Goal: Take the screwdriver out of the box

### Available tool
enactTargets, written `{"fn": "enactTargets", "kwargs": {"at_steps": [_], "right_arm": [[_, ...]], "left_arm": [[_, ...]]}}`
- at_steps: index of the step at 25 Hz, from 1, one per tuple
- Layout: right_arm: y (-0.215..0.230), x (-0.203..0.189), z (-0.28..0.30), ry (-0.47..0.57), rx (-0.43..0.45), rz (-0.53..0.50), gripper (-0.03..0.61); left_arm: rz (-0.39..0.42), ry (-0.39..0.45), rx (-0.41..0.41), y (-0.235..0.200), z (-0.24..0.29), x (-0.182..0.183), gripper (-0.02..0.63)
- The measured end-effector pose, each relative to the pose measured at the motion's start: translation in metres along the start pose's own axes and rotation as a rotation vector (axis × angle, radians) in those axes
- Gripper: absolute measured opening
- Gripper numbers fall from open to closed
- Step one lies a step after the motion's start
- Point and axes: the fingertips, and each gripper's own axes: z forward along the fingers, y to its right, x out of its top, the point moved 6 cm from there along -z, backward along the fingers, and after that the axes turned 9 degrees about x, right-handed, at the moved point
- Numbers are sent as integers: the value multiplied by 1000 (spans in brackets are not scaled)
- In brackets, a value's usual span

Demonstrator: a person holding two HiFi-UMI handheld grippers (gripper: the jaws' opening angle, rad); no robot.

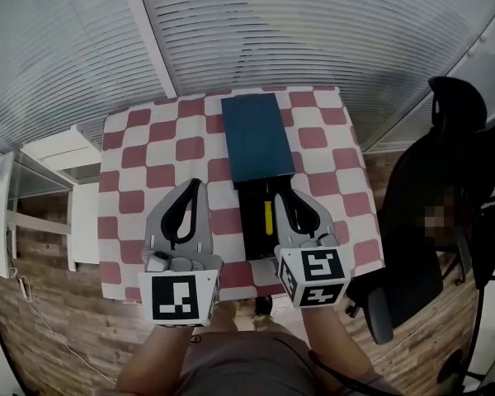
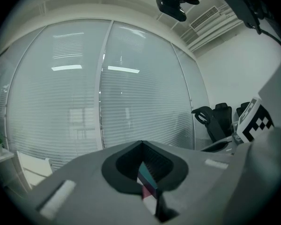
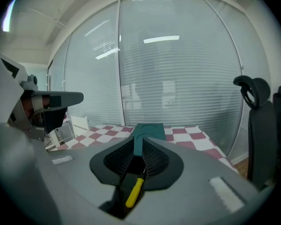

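Observation:
A box lies on the checkered table [image 1: 148,151], its teal lid [image 1: 257,134] slid away from me and its black tray [image 1: 252,225] uncovered. A yellow-handled screwdriver [image 1: 268,215] lies in the tray. My right gripper [image 1: 282,195] hovers over the tray's right edge, beside the screwdriver. Its jaws stand a little apart, with nothing between the pads. The right gripper view shows the screwdriver [image 3: 134,192] below the right gripper [image 3: 138,146] and the lid [image 3: 147,129] beyond it. My left gripper [image 1: 195,185] hangs shut and empty left of the box. The left gripper [image 2: 141,143] shows its tips meeting.
A black office chair [image 1: 429,213] stands to the right of the table. A low white shelf unit [image 1: 54,151] sits at the left. Window blinds run behind the table's far edge. The floor around is wood.

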Motion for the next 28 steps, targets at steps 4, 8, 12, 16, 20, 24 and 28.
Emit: {"fn": "enactTargets", "kwargs": {"at_steps": [4, 8, 12, 16, 20, 24, 28], "right_arm": [[1, -28, 11, -73, 0, 58, 105], [3, -45, 20, -124, -3, 90, 115], [2, -55, 28, -157, -6, 109, 128], [1, -62, 35, -182, 2, 121, 133], [2, -66, 42, -213, 0, 132, 140], [2, -70, 49, -241, -1, 135, 143], [-1, -73, 57, -271, 1, 138, 143]], "left_arm": [[1, -44, -7, 0, 4, -15, 0], [-6, -49, -15, 1, 6, -19, 0], [-5, -66, -14, -3, 10, -25, 0], [-5, -82, -15, -5, 16, -31, 0], [-9, -92, -20, -7, 24, -34, 0], [-11, -108, -20, -11, 31, -39, 0], [-14, -114, -23, -13, 38, -43, 0]]}}
